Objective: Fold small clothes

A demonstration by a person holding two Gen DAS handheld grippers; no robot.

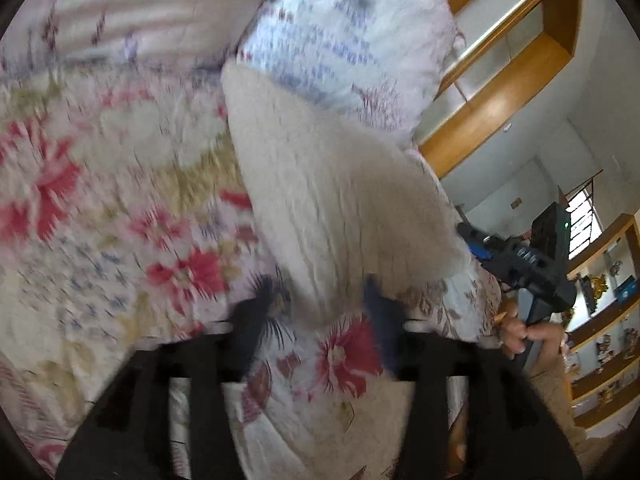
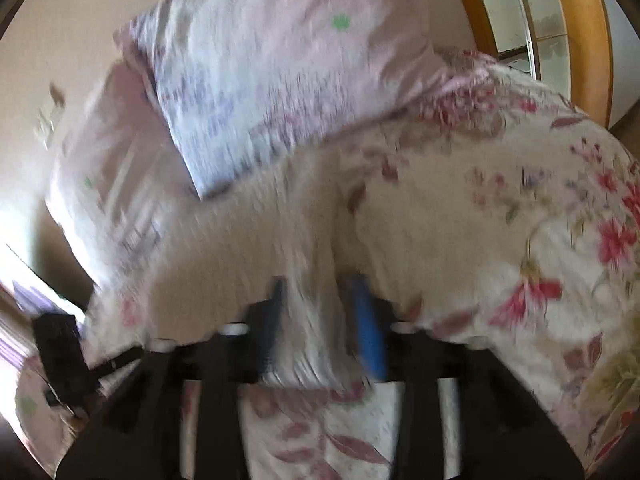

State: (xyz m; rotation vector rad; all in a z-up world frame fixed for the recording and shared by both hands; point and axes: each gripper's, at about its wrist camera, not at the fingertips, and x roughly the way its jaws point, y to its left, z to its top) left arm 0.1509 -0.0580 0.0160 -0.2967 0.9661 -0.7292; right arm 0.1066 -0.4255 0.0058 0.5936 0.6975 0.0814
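The floral quilted bedspread [image 1: 120, 200], cream with red and pink flowers, covers the bed and fills most of both views. At its far end rest two pale lilac patterned pillows [image 2: 256, 72], stacked and leaning. Beyond the bed on the right stands a wooden-framed shelf unit [image 1: 504, 80].

The task item, a cream ribbed knit garment [image 1: 328, 200], is lifted above the bedspread and stretched between the two tools, hanging as a loose sheet in front of the pillows.

The left gripper [image 1: 324, 304] is narrowed onto the near edge of the garment, with cloth bunched between its fingers. The right gripper [image 2: 320, 312] likewise pinches a fold of the same fabric between its blue-padded fingers [image 2: 368, 328]. Both views are motion-blurred, so the depth of each bite cannot be confirmed.

Failure risks, in order of consequence:
- Uneven tension between the tools is likely to skew the fold line
- A shallow pinch may let the stretchy knit slip from one side, dropping the sheet in a heap
- Lowering too far forward could drape the cloth onto the pillows instead of flat bedding
- Loose knit loops could snag on a fingertip at release
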